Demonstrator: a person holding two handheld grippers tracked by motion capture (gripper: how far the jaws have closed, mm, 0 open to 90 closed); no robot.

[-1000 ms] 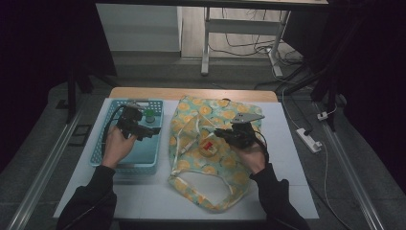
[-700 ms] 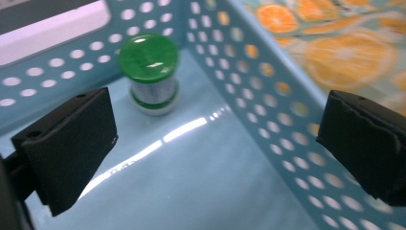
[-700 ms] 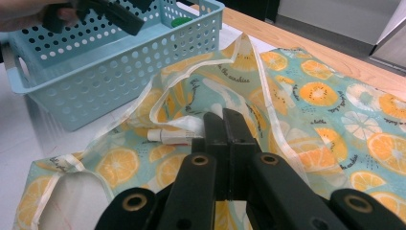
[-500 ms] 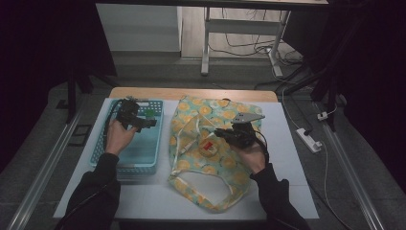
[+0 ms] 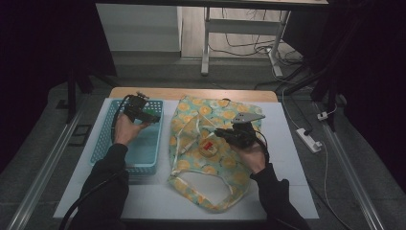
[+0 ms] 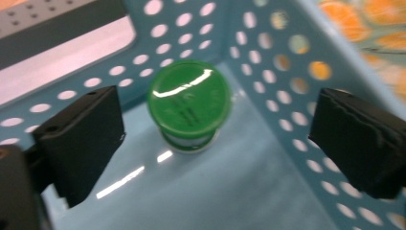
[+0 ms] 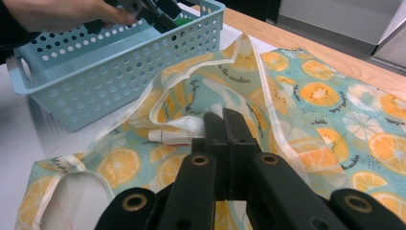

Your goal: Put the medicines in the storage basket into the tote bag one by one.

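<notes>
Our left gripper [image 6: 210,143], jaws wide and just closing a bit, straddles a green-lidded jar [image 6: 190,104] in the basket [image 6: 297,57]; nothing gripped yet. Looks small, rigid, glossy, prob. slippery, so we'd pinch the lid's sides. Right gripper [image 7: 225,125] is clamped on the bag's fabric [image 7: 306,96].

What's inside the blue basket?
Inside the blue basket stands a small jar with a green lid, between the left gripper's open jaws. The lid hides what's inside it.

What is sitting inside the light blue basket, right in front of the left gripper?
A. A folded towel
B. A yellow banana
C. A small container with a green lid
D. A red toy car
C: the left gripper view shows a small container with a green lid standing on the floor of the basket, in a corner, between the open jaws of the left gripper.
</notes>
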